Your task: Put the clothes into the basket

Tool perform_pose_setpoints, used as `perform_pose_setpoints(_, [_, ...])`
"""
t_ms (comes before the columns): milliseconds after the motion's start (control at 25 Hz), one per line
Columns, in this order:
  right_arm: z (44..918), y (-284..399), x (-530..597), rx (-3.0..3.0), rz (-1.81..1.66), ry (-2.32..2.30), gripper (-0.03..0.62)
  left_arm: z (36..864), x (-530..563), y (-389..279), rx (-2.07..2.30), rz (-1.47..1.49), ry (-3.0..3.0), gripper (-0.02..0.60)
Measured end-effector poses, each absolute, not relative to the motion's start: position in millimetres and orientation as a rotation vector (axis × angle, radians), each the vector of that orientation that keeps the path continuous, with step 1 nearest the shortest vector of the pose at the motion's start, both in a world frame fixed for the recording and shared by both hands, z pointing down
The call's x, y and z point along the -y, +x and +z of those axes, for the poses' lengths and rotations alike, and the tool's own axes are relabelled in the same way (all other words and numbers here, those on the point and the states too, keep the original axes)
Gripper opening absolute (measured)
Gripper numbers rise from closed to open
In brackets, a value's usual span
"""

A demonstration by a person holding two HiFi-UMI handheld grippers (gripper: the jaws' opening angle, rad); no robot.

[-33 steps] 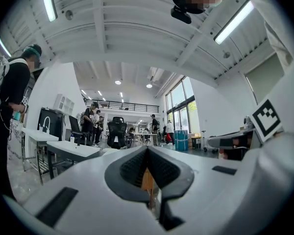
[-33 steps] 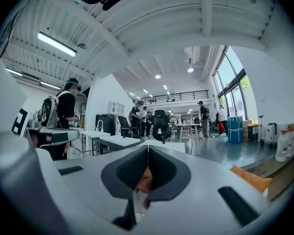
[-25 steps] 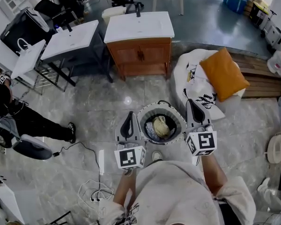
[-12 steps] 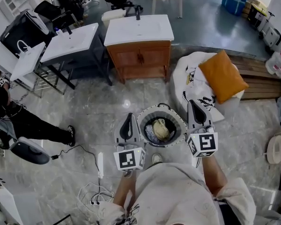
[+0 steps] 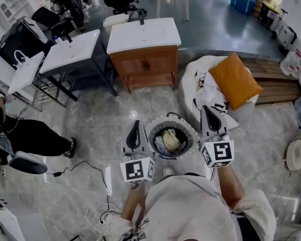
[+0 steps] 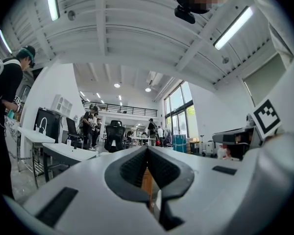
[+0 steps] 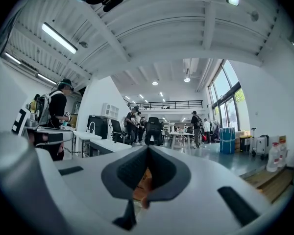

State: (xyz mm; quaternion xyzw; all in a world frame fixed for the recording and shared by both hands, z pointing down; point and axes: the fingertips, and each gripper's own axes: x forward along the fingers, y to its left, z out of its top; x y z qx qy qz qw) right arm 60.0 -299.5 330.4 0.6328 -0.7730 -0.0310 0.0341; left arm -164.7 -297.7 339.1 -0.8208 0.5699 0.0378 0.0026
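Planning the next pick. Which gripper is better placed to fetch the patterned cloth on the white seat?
Probably the right gripper: it is on the side of the basket nearest the patterned cloth, while the left gripper is across the basket. Both are shut and empty.

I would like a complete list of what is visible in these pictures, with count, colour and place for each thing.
Round basket: one, white rim, on the floor between the tongs.
Crumpled clothes: small heap, pale yellow and blue-grey, inside the basket.
Square orange cushion: one, on the white soft seat.
White soft seat: one, right of the basket.
Wooden washstand with white basin: one, brown, beyond the basket.
Dark washstand with white basin: one, left of the wooden one.
Left tongs: one, grey, shut, empty, left of the basket.
Right tongs: one, grey, shut, empty, right of the basket.
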Motion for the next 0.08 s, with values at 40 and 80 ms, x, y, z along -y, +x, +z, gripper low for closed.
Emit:
perform_pose_setpoints(40, [329.8, 59.8, 300.0, 2.376, -0.097, 1.944, -0.012, 338.0, 298.8, -164.2, -1.785, 0.12, -2.576, 0.002])
perform_pose_setpoints(80, [329.3, 59.7, 300.5, 2.375, -0.098, 1.942, -0.012, 337.0, 299.8, -163.7, -1.781, 0.121, -2.578, 0.002])
